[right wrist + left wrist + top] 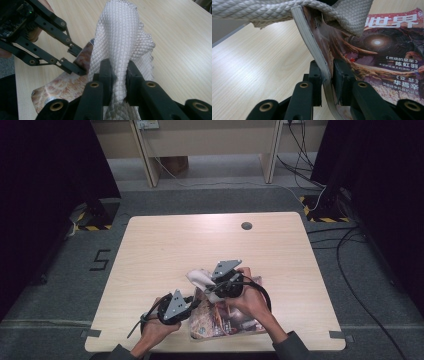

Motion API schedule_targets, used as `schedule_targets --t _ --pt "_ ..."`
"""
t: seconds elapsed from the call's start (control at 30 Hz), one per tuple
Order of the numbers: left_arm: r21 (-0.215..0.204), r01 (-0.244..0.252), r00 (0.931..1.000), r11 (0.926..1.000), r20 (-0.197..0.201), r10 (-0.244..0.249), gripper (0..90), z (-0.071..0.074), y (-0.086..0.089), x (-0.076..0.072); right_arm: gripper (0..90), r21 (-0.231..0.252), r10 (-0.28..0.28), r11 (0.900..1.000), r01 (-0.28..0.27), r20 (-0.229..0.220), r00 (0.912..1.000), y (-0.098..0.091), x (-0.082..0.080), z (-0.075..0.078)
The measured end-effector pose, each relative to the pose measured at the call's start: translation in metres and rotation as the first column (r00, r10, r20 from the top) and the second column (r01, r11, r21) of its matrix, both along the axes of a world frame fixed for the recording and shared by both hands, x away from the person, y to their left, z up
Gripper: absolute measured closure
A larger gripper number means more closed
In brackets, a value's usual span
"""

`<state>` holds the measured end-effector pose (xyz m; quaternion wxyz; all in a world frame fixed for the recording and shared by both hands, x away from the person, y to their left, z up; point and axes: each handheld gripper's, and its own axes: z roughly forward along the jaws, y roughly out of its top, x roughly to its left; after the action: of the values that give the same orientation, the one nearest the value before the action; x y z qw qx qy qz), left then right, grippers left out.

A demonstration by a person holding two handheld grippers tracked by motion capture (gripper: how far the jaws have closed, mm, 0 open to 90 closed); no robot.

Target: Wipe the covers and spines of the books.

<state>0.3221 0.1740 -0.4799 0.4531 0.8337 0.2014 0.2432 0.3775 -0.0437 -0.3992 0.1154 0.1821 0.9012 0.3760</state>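
Pale wood bench (165,245), magazine (387,57) cover bearing Chinese characters "世界", "陈虹羽", left gripper (327,75) clamped on its curled edge, right gripper (117,75) pinching white quilted cloth (122,37).

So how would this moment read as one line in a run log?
left tool: shut on glossy illustrated magazine, edge lifted | right tool: shut on white quilted cloth | surface: light wooden table

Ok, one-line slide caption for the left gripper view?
Left gripper clamps the magazine by its edge while a white cloth drapes over its top.
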Motion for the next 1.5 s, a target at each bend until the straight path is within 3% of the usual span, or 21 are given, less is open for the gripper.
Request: schedule_targets --t 0.33,0.47,0.6,1.03,1.27,1.5 --pt "0.004 0.001 1.0000 1.0000 0.002 -0.001 77.4 0.000 -0.001 0.000 79.1 0.004 0.023 0.9997 -0.024 0.016 0.9996 0.007 -0.006 0.004" --pt "0.007 0.003 1.0000 1.0000 0.002 -0.003 77.4 0.000 -0.001 0.000 79.2 0.007 0.013 0.9999 -0.013 -0.006 0.9999 0.005 -0.005 0.002" --pt "0.005 0.002 1.0000 1.0000 0.008 -0.002 77.4 0.000 -0.001 -0.001 79.2 -0.003 0.002 1.0000 -0.002 -0.009 1.0000 -0.001 0.000 0.000" --pt "0.013 0.004 1.0000 0.9999 0.008 -0.004 77.2 0.000 -0.001 -0.001 79.1 -0.035 -0.071 0.9970 0.068 -0.080 0.9943 -0.034 0.022 -0.015" --pt "0.016 0.005 0.9999 0.9999 0.010 -0.005 77.1 0.001 -0.001 -0.001 79.1 -0.060 -0.141 0.9890 0.135 -0.123 0.9823 -0.058 0.037 -0.027" --pt "0.016 0.009 0.9999 0.9998 0.013 -0.009 77.0 0.001 -0.001 -0.002 79.1 -0.078 -0.211 0.9766 0.200 -0.165 0.9635 -0.083 0.051 -0.039"
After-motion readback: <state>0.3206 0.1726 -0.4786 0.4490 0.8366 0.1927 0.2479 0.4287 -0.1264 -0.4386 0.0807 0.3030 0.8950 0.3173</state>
